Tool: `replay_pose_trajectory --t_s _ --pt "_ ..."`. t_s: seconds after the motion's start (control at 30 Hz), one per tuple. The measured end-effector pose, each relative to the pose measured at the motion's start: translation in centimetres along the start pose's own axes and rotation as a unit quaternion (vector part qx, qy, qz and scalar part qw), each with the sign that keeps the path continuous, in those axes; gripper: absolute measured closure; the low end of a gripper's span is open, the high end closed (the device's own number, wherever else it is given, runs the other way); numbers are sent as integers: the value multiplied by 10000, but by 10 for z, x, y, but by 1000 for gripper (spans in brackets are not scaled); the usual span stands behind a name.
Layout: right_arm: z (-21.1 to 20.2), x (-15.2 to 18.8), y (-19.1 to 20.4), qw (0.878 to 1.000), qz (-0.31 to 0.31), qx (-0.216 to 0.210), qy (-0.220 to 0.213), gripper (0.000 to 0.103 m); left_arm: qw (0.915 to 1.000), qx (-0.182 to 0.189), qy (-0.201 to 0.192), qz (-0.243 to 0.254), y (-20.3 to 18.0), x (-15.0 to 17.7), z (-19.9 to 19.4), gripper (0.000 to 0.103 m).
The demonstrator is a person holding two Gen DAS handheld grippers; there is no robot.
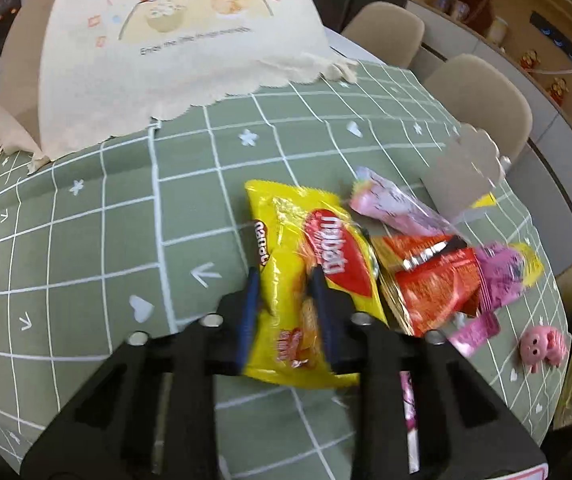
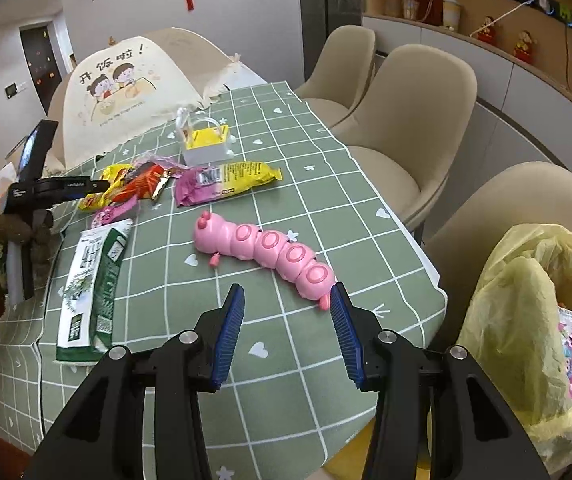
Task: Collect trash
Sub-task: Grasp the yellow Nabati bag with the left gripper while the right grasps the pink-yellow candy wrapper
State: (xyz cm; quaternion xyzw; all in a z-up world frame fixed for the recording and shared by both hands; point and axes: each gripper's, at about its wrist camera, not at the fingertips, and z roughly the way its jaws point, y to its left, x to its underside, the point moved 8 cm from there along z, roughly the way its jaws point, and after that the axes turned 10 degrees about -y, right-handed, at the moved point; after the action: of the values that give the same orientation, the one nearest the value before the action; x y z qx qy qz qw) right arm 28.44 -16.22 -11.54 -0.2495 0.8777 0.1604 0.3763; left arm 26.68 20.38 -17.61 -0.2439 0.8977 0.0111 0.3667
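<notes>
My left gripper (image 1: 286, 280) is shut on a yellow snack wrapper (image 1: 306, 248) and holds it just above the green checked tablecloth (image 1: 106, 240). Beside it lie a red wrapper (image 1: 430, 280), a pink wrapper (image 1: 506, 276) and a pale pink packet (image 1: 394, 204). In the right wrist view my right gripper (image 2: 288, 300) is open and empty above the table's near edge. The left gripper (image 2: 86, 188) shows there at the wrapper pile (image 2: 134, 188). A purple-yellow wrapper (image 2: 226, 180) and a green-white packet (image 2: 90, 288) lie on the cloth. A yellow trash bag (image 2: 526, 312) hangs at right.
A pink caterpillar toy (image 2: 270, 248) lies just ahead of my right gripper. A small white and yellow box (image 2: 206, 144) stands behind the wrappers. A cream cloth cover (image 2: 126, 92) stands at the far end. Beige chairs (image 2: 414, 128) line the right side.
</notes>
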Motion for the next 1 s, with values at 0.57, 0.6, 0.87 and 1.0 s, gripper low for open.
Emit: replay_pose_trajectory --t_s 0.57,0.6,0.87,1.0 --pt "116 -61 22 9924 1148 -446 17 60 9966 672 -210 -431 -23 23 -96 82" --pt "129 -65 21 9906 1296 -435 85 60 9964 673 -187 -473 -23 25 -98 81" --pt "161 -71 18 9789 1887 -753 212 71 9966 576 -72 -584 -16 33 -101 81" --pt "142 -78 24 9849 1483 -895 -34 85 9967 618 -28 -526 -22 35 -98 81"
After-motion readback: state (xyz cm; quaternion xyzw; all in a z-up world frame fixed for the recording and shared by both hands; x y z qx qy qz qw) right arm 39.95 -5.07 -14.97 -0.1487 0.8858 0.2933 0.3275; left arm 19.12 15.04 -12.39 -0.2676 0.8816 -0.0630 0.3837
